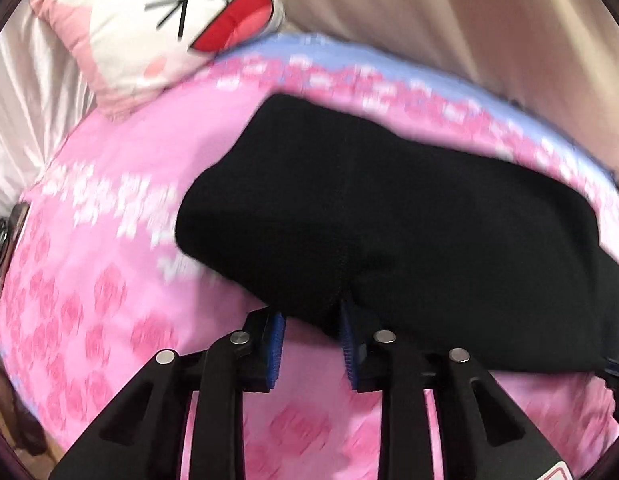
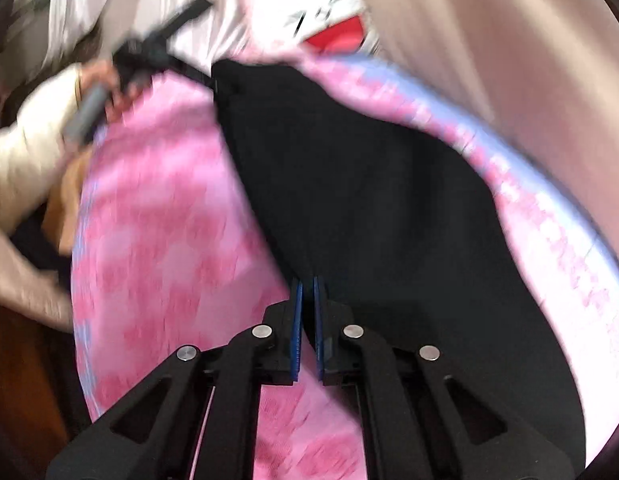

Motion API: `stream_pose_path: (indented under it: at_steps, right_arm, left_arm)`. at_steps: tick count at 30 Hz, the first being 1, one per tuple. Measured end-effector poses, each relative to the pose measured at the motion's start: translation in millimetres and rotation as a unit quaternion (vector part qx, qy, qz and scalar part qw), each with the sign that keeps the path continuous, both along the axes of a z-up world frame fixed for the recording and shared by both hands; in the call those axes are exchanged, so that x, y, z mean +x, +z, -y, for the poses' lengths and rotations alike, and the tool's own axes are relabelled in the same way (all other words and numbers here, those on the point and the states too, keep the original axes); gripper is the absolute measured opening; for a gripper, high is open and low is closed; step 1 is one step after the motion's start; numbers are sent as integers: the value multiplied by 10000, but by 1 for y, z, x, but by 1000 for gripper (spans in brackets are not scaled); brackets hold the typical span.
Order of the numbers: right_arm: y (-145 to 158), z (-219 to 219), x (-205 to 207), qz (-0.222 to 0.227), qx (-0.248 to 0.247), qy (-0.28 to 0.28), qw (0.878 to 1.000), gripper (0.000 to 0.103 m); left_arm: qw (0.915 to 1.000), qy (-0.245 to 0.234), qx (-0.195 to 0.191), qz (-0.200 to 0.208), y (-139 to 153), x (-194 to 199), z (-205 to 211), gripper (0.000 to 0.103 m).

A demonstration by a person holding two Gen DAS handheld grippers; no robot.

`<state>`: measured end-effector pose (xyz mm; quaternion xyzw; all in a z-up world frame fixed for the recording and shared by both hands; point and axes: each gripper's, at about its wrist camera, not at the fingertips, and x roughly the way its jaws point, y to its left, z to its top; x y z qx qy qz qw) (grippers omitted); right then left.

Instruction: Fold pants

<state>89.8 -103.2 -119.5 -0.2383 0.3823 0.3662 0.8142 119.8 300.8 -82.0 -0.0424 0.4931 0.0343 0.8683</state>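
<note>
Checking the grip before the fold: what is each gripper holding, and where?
Both grip the black pants: the left gripper pinches the near edge at the seam, and the right gripper pinches an edge too.

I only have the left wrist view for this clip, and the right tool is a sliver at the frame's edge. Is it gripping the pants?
Observer: Yes. The right tool has its blue pads almost together on the near edge of the black pants.
Operator: And who is carrying the left tool? I see only its fingers.
Observer: A hand in a cream sleeve holds the left tool by its handle, at the pants' far corner.
</note>
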Motion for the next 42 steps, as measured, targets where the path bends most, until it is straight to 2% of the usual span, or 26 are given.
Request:
stream_pose_path:
  at_steps: [1, 3, 5, 7, 8, 10, 12, 14, 16, 17, 19, 21, 23, 25, 26, 27, 29, 32, 34, 36, 38, 40, 41, 42]
  right_arm:
    - [-2, 3, -2, 77, 115, -20, 9999, 8]
    - [11, 15, -3, -59, 666, -141, 9977, 13]
    - [29, 28, -2, 73, 939, -289, 9951, 19]
    - [46, 42, 6, 262, 1153, -532, 9916, 32]
    - [53, 50, 14, 357, 1256, -689, 9890, 41]
    - [62, 62, 35, 491, 1383, -1072, 9833, 43]
    - [66, 71, 65, 290, 1569, -1351, 9779, 43]
    - [68, 85, 102, 5, 1832, -1524, 9712, 43]
    - [67, 97, 137, -357, 2005, -1658, 9649, 43]
    - [69, 104, 153, -344, 2057, -1862, 9601, 43]
    - [76, 109, 173, 76, 1782, -1965, 9641, 43]
    - [79, 109, 192, 509, 1311, -1702, 9753, 43]
    - [72, 104, 208, 545, 879, -1100, 9885, 44]
    - [61, 93, 216, 600, 493, -425, 9961, 57]
    - [55, 86, 217, 732, 294, -76, 9969, 66]
    - [48, 80, 216, 879, 96, 217, 9958, 70]
    - [36, 63, 213, 1164, -301, 861, 9890, 74]
    - [18, 50, 205, 1496, -630, 1794, 9703, 74]
    - [9, 44, 202, 1400, -676, 2274, 9613, 74]
    - [10, 41, 197, 1375, -455, 2722, 9513, 74]
    - [10, 35, 191, 1579, -441, 3022, 9390, 74]
    - [9, 28, 192, 1838, -364, 3130, 9311, 81]
    - [7, 23, 195, 1945, -293, 3152, 9284, 91]
    - [5, 19, 198, 1935, -244, 3208, 9268, 94]
  left_arm:
    - [10000, -6, 35, -58, -6, -4, 0, 32]
    - [9999, 97, 63, 82, -1, -13, -3, 44]
    - [9994, 160, 52, 302, 18, -21, -5, 45]
    - [9954, 473, 444, 709, 50, -29, -8, 45]
    - [9906, 691, 638, 989, 68, -34, -10, 45]
    - [9835, 816, 831, 1386, 93, -35, -8, 45]
    - [9794, 740, 909, 1643, 108, -22, 4, 61]
    - [9824, 501, 819, 1603, 106, -2, 24, 62]
    - [9878, 60, 707, 1384, 89, 27, 57, 62]
    - [9895, -56, 697, 1268, 82, 38, 71, 62]
    - [9928, -462, 505, 980, 60, 56, 110, 62]
    - [9930, -911, 275, 693, 39, 68, 145, 62]
    - [9908, -1209, 203, 566, 26, 69, 165, 62]
    - [9872, -1475, 334, 507, 12, 63, 184, 62]
    - [9858, -1527, 525, 459, 4, 59, 190, 62]
    - [9849, -1548, 672, 398, -4, 57, 192, 62]
    - [9831, -1566, 866, 380, -15, 51, 192, 67]
    - [9815, -1361, 1200, 612, -19, 37, 185, 87]
    - [9850, -1252, 1055, 549, -20, 40, 180, 88]
    - [9892, -1128, 835, 417, -19, 44, 177, 89]
    - [9908, -1011, 829, 342, -22, 51, 173, 97]
    - [9923, -928, 761, 307, -24, 53, 172, 98]
    - [9928, -907, 731, 290, -24, 53, 172, 98]
    - [9930, -894, 724, 272, -24, 53, 172, 98]
